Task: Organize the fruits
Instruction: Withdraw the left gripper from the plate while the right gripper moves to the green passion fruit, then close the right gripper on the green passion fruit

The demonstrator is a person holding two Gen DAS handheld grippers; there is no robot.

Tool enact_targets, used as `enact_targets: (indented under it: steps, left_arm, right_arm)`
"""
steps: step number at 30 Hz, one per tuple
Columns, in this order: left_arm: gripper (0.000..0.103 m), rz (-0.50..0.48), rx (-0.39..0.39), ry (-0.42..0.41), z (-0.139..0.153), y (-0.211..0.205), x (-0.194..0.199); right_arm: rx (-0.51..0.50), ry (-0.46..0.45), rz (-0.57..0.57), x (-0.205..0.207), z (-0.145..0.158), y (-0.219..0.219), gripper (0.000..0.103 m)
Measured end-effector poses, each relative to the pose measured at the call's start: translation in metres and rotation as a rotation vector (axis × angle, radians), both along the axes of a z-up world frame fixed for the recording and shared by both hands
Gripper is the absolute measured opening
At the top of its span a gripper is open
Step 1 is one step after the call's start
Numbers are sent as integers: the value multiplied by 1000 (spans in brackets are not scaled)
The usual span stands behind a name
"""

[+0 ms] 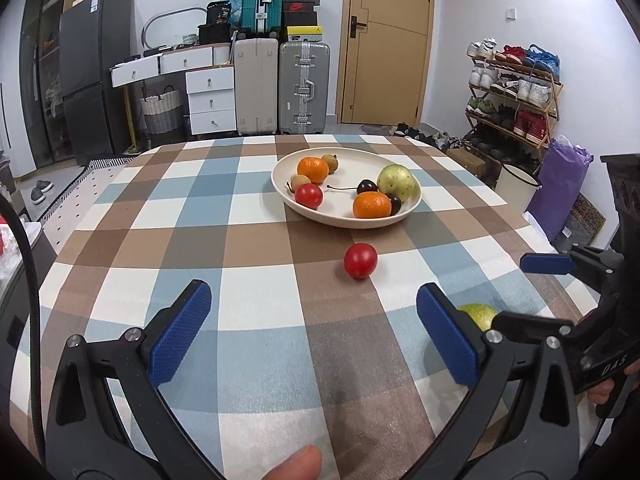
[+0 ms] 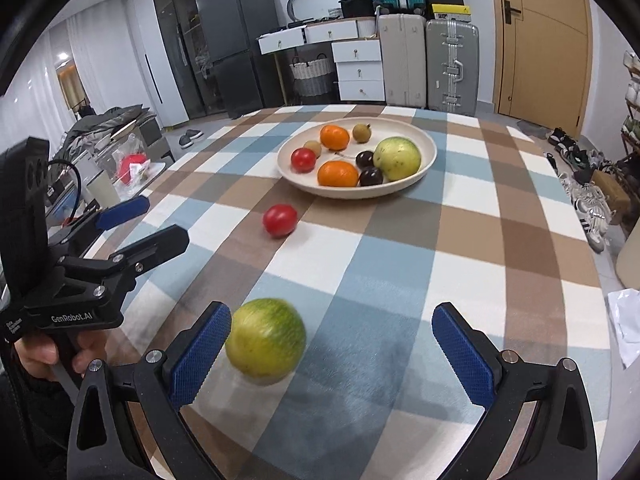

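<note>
The loose green fruit (image 2: 265, 340) is lying on the checked tablecloth (image 2: 472, 276), blurred in your right wrist view, so it is probably rolling or the camera is shaking; can't tell which. It is sitting between the pads of your right gripper (image 2: 331, 350), up against the left pad (image 2: 200, 354) at about 9 o'clock of the gap, with plenty of room on the right side. That gripper is spread wide, gripping nothing.

Loose red tomato (image 2: 279, 220) is lying at 12 o'clock from the green fruit, on the cloth, well short of the plate (image 2: 426, 160). The plate is sitting farther out at 12 to 1 o'clock, already holding two oranges, a red tomato, a big green fruit, dark cherries and small brown fruits.

Your left gripper (image 1: 314, 334) is hovering over bare cloth, also spread wide and empty, with the tomato (image 1: 360, 260) ahead at 12 to 1 o'clock.

Step in hand, as I judge it: you are lining up the right gripper to grab the green fruit. Two fruits are still off the plate, so the job looks mostly done.

Next move calls for centring the fruit in the gap, shifting slightly toward 9 o'clock, then closing gently; it is round and may skid off the pad.
</note>
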State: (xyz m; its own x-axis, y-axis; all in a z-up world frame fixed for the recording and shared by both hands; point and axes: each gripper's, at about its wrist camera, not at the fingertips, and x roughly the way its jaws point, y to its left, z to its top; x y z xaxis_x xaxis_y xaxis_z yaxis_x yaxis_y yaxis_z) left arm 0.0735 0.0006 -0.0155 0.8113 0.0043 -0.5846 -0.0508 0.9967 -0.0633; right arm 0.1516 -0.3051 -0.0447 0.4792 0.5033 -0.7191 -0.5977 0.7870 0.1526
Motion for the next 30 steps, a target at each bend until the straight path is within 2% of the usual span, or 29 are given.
enact_targets:
  steps: [5,11,14,16,17,22,30]
  left_arm:
    - [102,-1,0,-11,2,1,-2]
    - [102,-6,-11,-7,0,4,1]
    - [102,-1,-15,-6,-2,6,2]
    - [102,1,-23,-2,-3,8,3]
    - [102,3,-26,-1,-4,9,4]
    - [102,6,-37,6,-6,11,6]
    - [102,4,-43,14,-8,12,7]
  right_arm:
    - [1,64,13,-2,-13,9,102]
    - [-3,91,32,-5,-21,20,101]
    - [-3,110,36,-4,-25,25,93]
    - [-5,132,40,-3,-28,28,82]
    - [-5,137,41,-3,-29,28,81]
    - [-4,134,41,-4,-29,28,77]
    - [-17,105,48,-9,-31,29,77]
